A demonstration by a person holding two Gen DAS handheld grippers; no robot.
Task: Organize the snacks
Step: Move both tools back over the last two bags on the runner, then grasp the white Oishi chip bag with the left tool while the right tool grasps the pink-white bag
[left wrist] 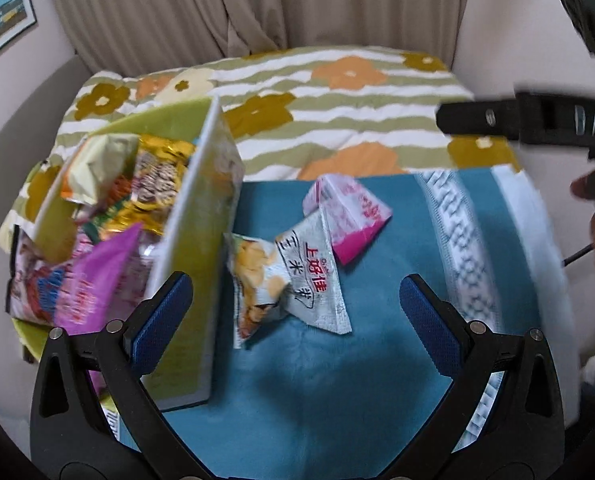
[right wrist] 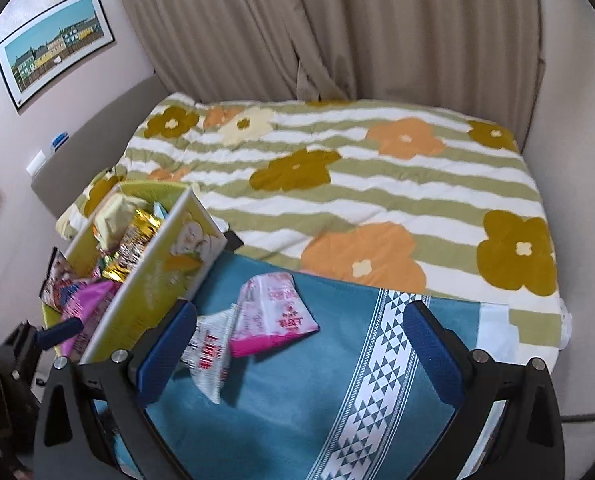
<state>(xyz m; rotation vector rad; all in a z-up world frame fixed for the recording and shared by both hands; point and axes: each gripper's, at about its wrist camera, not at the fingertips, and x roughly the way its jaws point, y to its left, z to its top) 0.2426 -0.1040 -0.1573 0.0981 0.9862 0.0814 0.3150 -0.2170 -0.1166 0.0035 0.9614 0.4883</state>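
Left wrist: green box (left wrist: 193, 216) crowds three packets (left wrist: 297, 256) on teal cloth (left wrist: 337, 380).

I read red "上好佳" and black "玉米" on the silver snack packet (left wrist: 317, 276) just beside my green box (left wrist: 193, 248); other print too blurred.

My left claw (left wrist: 295, 300) has matt black plastic arms with dull metal rivets and rough, textured blue pads (left wrist: 425, 316). The snack packets (left wrist: 309, 276) are glossy, crinkled film, and the gold bag (left wrist: 157, 188) in the smooth cardboard box (left wrist: 193, 280) shines like foil. The teal cloth (left wrist: 317, 400) looks soft and matt, the flowered quilt (right wrist: 377, 184) too.
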